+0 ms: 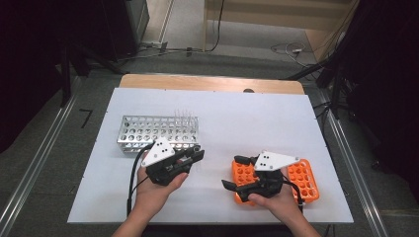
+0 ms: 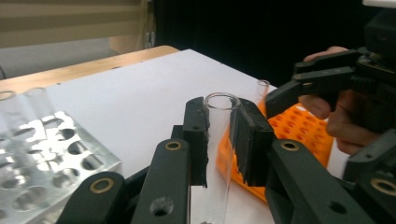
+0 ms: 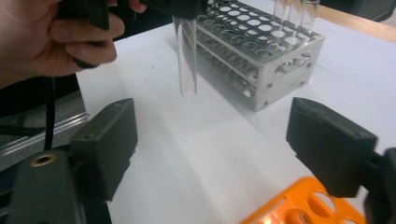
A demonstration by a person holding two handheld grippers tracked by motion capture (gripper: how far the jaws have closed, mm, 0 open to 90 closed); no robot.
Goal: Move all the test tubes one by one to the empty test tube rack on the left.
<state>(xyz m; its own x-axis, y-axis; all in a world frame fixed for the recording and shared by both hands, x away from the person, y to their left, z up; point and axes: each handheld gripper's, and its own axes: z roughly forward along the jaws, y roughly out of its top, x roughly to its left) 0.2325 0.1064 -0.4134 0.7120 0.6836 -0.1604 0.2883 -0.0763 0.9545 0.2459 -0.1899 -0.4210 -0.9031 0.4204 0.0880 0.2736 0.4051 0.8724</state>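
White sheeting covers my counter (image 1: 247, 118), grey floor beyond. My left claw (image 2: 223, 135) pinches a glass tube (image 2: 219, 154); my right claw (image 3: 210, 144) stands spread, nothing between.

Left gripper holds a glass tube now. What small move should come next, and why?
Probably carry the glass tube, clamped upright in the left gripper, across to the orange rack: the right gripper is open beside that rack.
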